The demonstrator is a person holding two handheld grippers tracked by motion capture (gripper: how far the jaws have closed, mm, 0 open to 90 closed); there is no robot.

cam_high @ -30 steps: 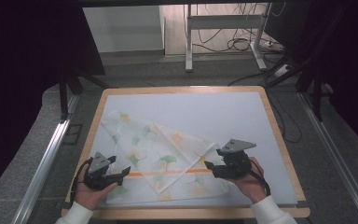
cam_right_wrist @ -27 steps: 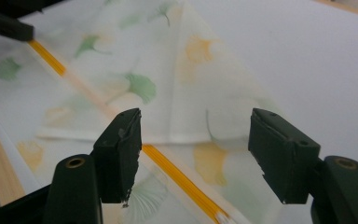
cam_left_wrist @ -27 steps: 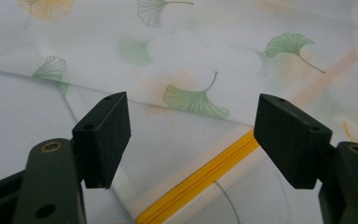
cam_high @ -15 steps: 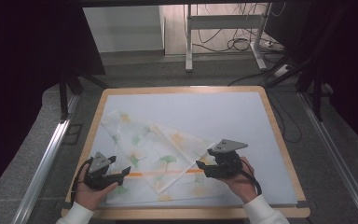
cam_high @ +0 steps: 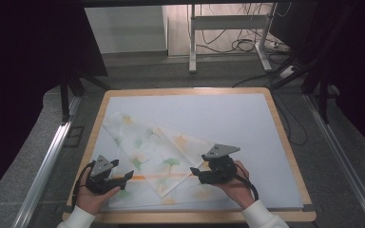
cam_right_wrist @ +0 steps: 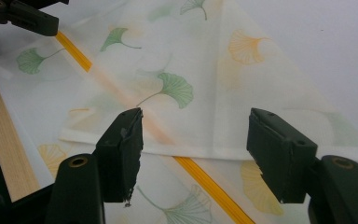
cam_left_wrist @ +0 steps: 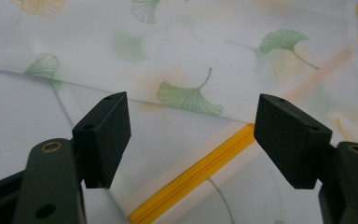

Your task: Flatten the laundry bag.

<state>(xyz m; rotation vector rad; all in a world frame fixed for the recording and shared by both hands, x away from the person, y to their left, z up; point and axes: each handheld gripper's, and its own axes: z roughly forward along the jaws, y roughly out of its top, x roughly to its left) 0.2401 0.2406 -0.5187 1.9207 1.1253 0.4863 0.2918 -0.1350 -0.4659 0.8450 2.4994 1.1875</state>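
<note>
A thin white cloth point(cam_high: 157, 152) printed with green and orange ginkgo leaves lies folded on the white mat point(cam_high: 228, 118); an orange stripe point(cam_high: 164, 176) runs along its lower part. My left gripper point(cam_high: 125, 178) rests at the cloth's front left, open, and in the left gripper view point(cam_left_wrist: 192, 122) its jaws stand apart above the cloth point(cam_left_wrist: 191, 46) and the stripe point(cam_left_wrist: 200, 172). My right gripper point(cam_high: 196, 175) is at the front right, open and pointing left. In the right gripper view point(cam_right_wrist: 193, 128) its jaws straddle the folded flap's edge point(cam_right_wrist: 191, 150) without touching it.
The mat lies on a table with a wooden rim point(cam_high: 285, 142). The rim's front strip point(cam_right_wrist: 0, 154) runs close to the cloth. The left gripper point(cam_right_wrist: 23, 16) shows far off in the right gripper view. Behind the table, desk legs and cables point(cam_high: 237, 45) stand on the floor.
My right gripper has slid left along the front of the cloth, closer to the folded flap's corner. The left gripper and the cloth have stayed put.
</note>
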